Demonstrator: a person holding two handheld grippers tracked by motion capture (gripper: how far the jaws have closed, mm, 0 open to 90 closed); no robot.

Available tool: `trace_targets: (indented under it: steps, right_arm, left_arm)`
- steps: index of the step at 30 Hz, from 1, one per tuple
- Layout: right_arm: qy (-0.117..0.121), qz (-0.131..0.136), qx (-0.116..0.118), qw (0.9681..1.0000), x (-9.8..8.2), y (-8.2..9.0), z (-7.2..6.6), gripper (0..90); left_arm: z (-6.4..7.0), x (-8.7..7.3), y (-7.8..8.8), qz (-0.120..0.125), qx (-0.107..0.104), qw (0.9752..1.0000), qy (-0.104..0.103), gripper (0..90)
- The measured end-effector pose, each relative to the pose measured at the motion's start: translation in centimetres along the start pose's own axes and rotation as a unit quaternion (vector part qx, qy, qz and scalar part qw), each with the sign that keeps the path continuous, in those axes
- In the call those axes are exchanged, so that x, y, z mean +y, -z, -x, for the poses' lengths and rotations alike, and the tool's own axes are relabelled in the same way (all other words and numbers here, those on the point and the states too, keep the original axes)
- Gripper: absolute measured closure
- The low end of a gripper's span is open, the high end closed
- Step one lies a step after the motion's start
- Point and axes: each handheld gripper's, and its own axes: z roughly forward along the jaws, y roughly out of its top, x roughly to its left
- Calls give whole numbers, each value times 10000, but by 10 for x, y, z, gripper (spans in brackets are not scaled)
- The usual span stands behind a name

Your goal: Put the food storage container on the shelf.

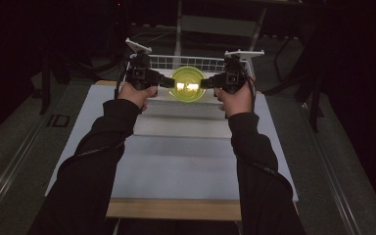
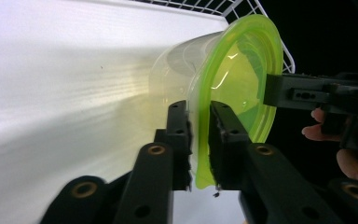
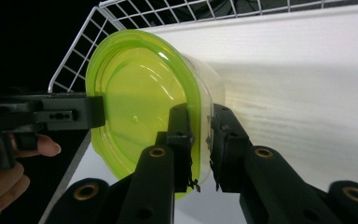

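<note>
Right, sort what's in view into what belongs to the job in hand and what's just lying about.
In the job:
- green-lidded tub, held by its rim from both sides
- left gripper, shut on the rim
- right gripper, shut on the rim

Lying about:
- wire basket behind the tub
- white table

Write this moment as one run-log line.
left gripper: shut on green lid | right gripper: shut on green lid | container: lifted near wire basket
</note>
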Motion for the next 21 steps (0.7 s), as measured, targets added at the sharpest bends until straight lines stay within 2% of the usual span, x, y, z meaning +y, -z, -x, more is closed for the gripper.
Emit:
trace_targets:
  steps: [1, 2, 3, 4, 5, 9, 10, 11, 13, 14, 15, 16, 17, 21]
  right_arm:
    - [-2, 3, 7, 10000, 1, -1, 0, 769]
    - [22, 31, 22, 10000, 2, -2, 0, 706]
    - [33, 41, -5, 10000, 3, -3, -1, 689]
    - [64, 47, -53, 10000, 3, -4, -1, 678]
    - [26, 34, -10, 10000, 3, -6, 0, 675]
    - [-18, 143, -30, 9999, 5, -8, 2, 613]
    - [-14, 180, -52, 9998, 5, -8, 3, 592]
    - [10, 173, -56, 9998, 6, -7, 3, 571]
    - [103, 174, -94, 9998, 7, -7, 4, 505]
    - [180, 219, -118, 9995, 7, -5, 5, 500]
    - [203, 236, -111, 9995, 7, -3, 5, 500]
    - [250, 267, -101, 9993, 7, -2, 5, 490]
    - [307, 310, -112, 9990, 7, 1, 5, 482]
    - [506, 404, -143, 9978, 4, 11, 1, 477]
  left_arm:
    - [0, 1, -1, 30, 13, 10000, 4, 738]
    - [0, 2, -2, 11, 8, 10000, 1, 714]
    - [1, 3, -4, 18, 44, 10000, -48, 702]
    - [3, 4, -6, 5, 166, 9998, -140, 671]
    - [3, 5, -8, 6, 202, 9997, -162, 659]
    - [5, 7, -15, 14, 200, 9995, -252, 606]
    - [5, 7, -17, 71, 279, 9990, -333, 598]
    - [5, 7, -17, 90, 345, 9987, -364, 570]
    - [2, 8, -16, 156, 321, 9989, -306, 527]
    - [2, 8, -15, 216, 321, 9986, -368, 484]
    - [3, 8, -13, 259, 420, 9976, -478, 442]
    - [3, 7, -11, 310, 362, 9971, -599, 408]
    - [3, 5, -8, 367, 198, 9965, -725, 370]
    - [4, -3, 6, 612, -55, 9935, -959, 243]
